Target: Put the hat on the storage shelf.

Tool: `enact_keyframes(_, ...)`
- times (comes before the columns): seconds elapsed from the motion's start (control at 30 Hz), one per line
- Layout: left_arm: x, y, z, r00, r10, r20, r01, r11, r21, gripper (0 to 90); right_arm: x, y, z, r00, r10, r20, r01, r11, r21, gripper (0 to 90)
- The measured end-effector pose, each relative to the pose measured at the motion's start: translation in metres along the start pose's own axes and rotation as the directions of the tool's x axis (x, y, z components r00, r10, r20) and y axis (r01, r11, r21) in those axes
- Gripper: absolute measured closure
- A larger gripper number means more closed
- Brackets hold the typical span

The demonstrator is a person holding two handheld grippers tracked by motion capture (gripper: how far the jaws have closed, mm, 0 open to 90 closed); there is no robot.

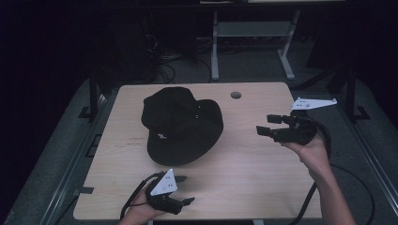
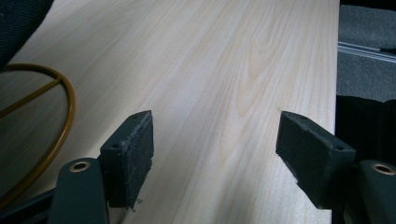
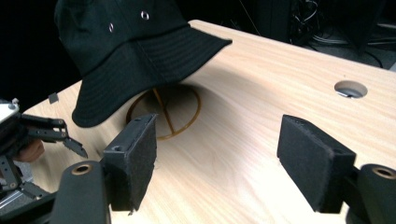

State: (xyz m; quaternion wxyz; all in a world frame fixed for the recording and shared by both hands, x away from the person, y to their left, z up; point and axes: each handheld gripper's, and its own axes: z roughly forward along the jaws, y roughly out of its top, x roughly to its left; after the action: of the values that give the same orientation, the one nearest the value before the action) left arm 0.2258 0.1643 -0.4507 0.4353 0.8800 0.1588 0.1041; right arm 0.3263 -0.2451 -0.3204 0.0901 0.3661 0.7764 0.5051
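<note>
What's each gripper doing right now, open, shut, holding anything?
Left gripper: open, empty, over bare table.
Right gripper: open, empty, pointed toward the black hat.

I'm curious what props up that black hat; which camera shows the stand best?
The right gripper view: the brim lifts there, baring the stand's brass ring and strut. The left gripper view catches one arc of it; from the high view the hat hides it.
</note>
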Motion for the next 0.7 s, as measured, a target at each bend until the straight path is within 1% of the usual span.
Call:
enact_keyframes(0.07,0.0,0.0,0.0,1.0,0.002,0.001,-0.002,1.0,0.001,27.2,0.0,-0.003,-0.001,1.0,0.005,-0.001,-0.005,1.0,-0.001,27.3)
enact_keyframes(0.17,-0.001,0.0,0.001,1.0,0.004,0.002,-0.004,1.0,0.005,27.2,-0.002,-0.013,-0.004,0.9998,0.02,0.0,-0.02,1.0,-0.008,26.9)
enact_keyframes(0.2,-0.001,0.0,0.001,1.0,0.006,0.003,-0.006,1.0,0.005,27.2,-0.002,-0.013,-0.004,0.9998,0.02,0.0,-0.02,1.0,-0.008,26.9)
enact_keyframes(0.27,-0.001,0.0,0.001,1.0,0.001,0.005,-0.002,1.0,0.004,27.2,-0.004,-0.021,-0.006,0.9997,0.025,0.007,-0.025,1.0,-0.008,25.9)
enact_keyframes(0.3,-0.001,0.0,0.001,1.0,0.001,0.005,-0.001,1.0,0.005,27.2,-0.004,-0.021,-0.006,0.9997,0.025,0.007,-0.025,1.0,-0.008,25.9)
enact_keyframes(0.33,-0.002,0.0,0.001,1.0,0.002,0.006,-0.002,1.0,0.006,27.2,-0.006,-0.027,-0.007,0.9995,0.028,0.01,-0.028,1.0,0.0,25.9)
enact_keyframes(0.4,-0.001,0.0,0.001,1.0,0.003,0.005,-0.003,1.0,0.009,27.2,-0.008,-0.034,-0.008,0.9992,0.036,0.016,-0.036,0.999,0.003,25.9)
enact_keyframes(0.43,-0.001,0.0,0.001,1.0,0.003,0.005,-0.003,1.0,0.009,27.1,-0.008,-0.034,-0.008,0.9992,0.036,0.016,-0.036,0.999,0.003,25.9)
enact_keyframes(0.47,-0.001,0.0,0.001,1.0,0.006,0.005,-0.006,0.9999,0.008,27.1,-0.009,-0.041,-0.009,0.999,0.041,0.019,-0.042,0.999,0.003,25.9)
enact_keyframes(0.5,-0.001,0.0,0.001,1.0,0.007,0.005,-0.007,0.9999,0.008,27.1,-0.009,-0.041,-0.009,0.999,0.041,0.019,-0.042,0.999,0.003,25.9)
enact_keyframes(0.57,-0.001,0.0,0.001,0.9999,0.009,0.007,-0.009,0.9999,0.009,27.1,-0.011,-0.048,-0.011,0.9986,0.049,0.021,-0.049,0.999,-0.001,25.9)
enact_keyframes(0.7,-0.003,0.0,0.002,0.9999,0.003,0.01,-0.003,1.0,0.004,27.0,-0.014,-0.062,-0.013,0.9973,0.069,0.026,-0.069,0.998,0.001,25.7)
